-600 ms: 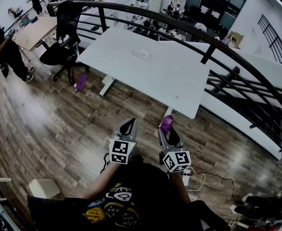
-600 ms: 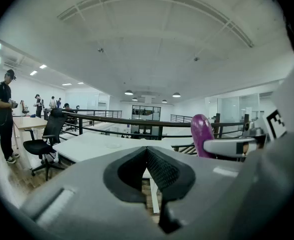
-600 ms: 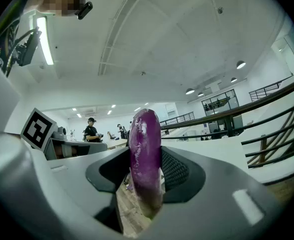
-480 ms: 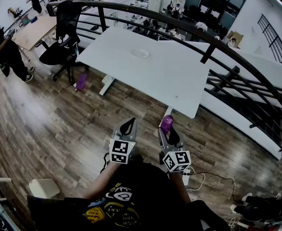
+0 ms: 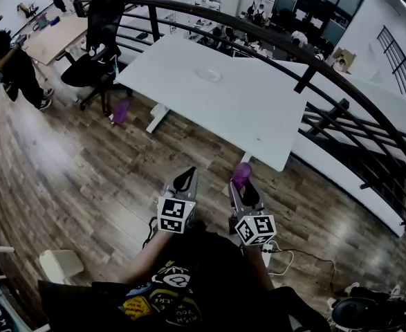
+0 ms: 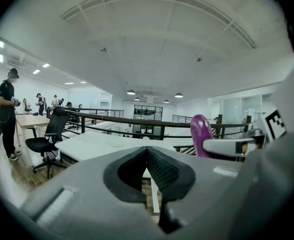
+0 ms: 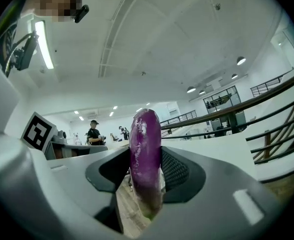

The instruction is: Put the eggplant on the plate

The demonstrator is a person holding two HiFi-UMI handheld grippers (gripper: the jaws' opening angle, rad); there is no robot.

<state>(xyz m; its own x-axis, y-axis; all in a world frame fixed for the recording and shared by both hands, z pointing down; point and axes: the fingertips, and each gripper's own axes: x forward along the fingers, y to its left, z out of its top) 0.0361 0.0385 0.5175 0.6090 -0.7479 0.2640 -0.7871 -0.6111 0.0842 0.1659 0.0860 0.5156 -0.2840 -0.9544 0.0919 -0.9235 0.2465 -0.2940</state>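
Observation:
A purple eggplant (image 5: 241, 174) stands upright between the jaws of my right gripper (image 5: 243, 187), which is shut on it; in the right gripper view the eggplant (image 7: 145, 156) fills the gap between the dark pads. My left gripper (image 5: 184, 180) hangs beside it, shut and empty, its jaws meeting at the tips (image 6: 147, 152). From the left gripper view the eggplant (image 6: 201, 133) shows to the right. The plate (image 5: 207, 75), pale and round, lies on the white table (image 5: 258, 130) well ahead of both grippers, also seen as the plate (image 6: 115, 144).
A black curved railing (image 5: 306, 71) runs behind the table. A black office chair (image 5: 92, 71) and a purple thing (image 5: 122, 111) on the wood floor are at the left. A person (image 5: 12, 68) stands far left. A white box (image 5: 61, 263) and cables (image 5: 285, 254) lie near my feet.
The head view has shifted slightly, and the table sits a touch nearer. Both grippers and the eggplant keep their places relative to each other.

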